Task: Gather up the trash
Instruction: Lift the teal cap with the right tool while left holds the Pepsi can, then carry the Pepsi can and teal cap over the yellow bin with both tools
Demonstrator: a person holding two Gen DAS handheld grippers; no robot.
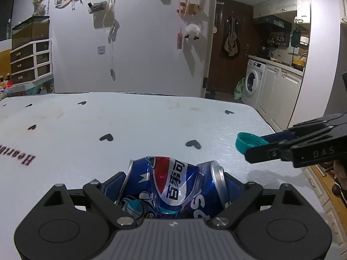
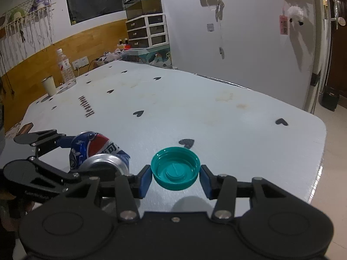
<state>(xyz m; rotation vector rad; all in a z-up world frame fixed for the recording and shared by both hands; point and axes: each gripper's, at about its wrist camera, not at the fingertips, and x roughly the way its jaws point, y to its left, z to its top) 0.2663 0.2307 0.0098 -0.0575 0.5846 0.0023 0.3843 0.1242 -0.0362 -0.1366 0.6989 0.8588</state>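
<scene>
Can (image 1: 173, 186) lying crosswise between left tool (image 1: 173, 184) pads, clamped (dented); teal cap (image 2: 175, 168) sitting pinched in right tool (image 2: 175, 177), both tilting down over surface (image 2: 195, 108).

Crushed can (image 1: 173, 186) between left tool (image 1: 175, 192) fingers, cap (image 2: 175, 168) between right tool (image 2: 175, 177) fingers, both over table (image 2: 195, 108).

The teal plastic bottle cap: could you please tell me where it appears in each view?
Left wrist view: the teal plastic bottle cap is at the right edge, between the right gripper's jaws.
Right wrist view: the cap is centre, just below the middle.
Shared landmark: the crushed blue Pepsi can.
</scene>
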